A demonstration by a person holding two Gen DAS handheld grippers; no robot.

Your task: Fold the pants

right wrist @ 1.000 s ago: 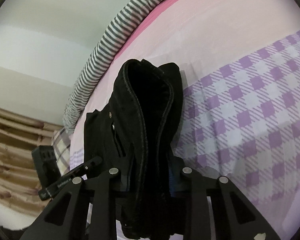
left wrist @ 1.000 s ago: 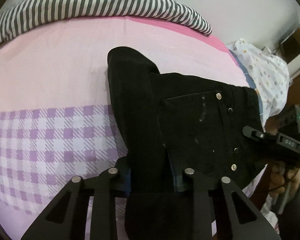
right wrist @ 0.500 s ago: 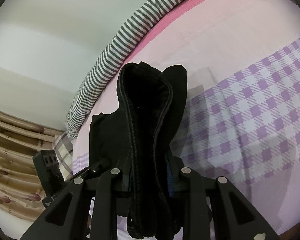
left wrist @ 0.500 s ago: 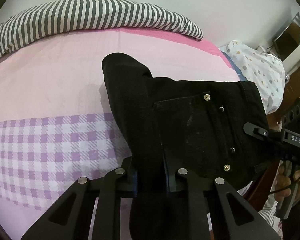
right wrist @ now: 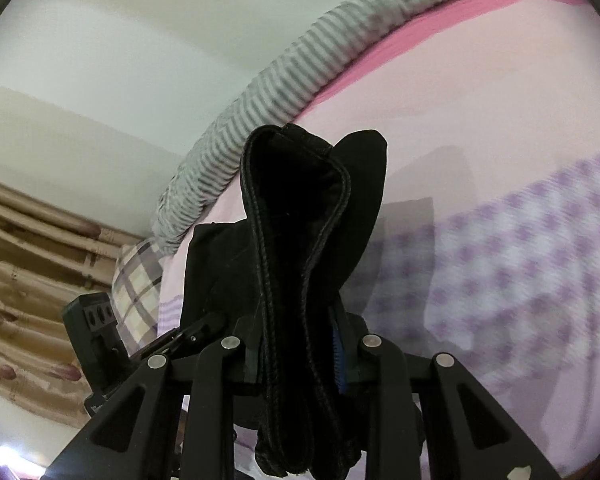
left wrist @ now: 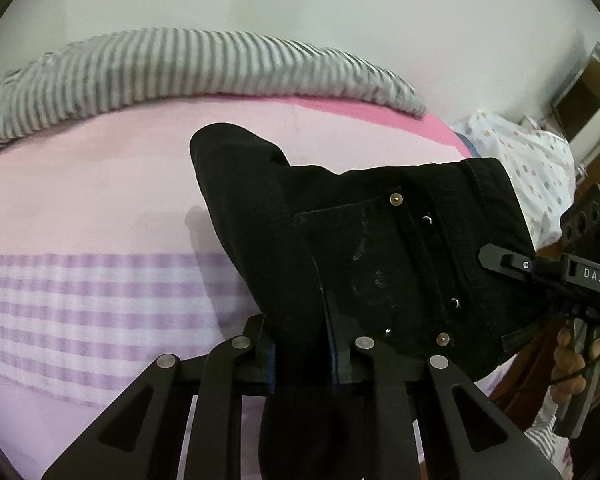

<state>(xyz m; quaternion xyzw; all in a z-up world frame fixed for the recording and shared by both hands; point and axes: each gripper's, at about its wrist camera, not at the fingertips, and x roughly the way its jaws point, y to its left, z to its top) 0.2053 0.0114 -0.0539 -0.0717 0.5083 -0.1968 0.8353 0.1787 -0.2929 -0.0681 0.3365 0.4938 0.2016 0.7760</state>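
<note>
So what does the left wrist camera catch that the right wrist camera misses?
Only the left wrist view shows the jeans' riveted pocket face, a dotted white cloth beyond the bed, and the person's hand on the right gripper's handle.

Only the right wrist view shows the tan curtain, a plaid pillow, and the pants' stitched edge end-on.

Both show the black pants clamped in a gripper, the striped blanket, and the pink and purple-checked sheet.
</note>
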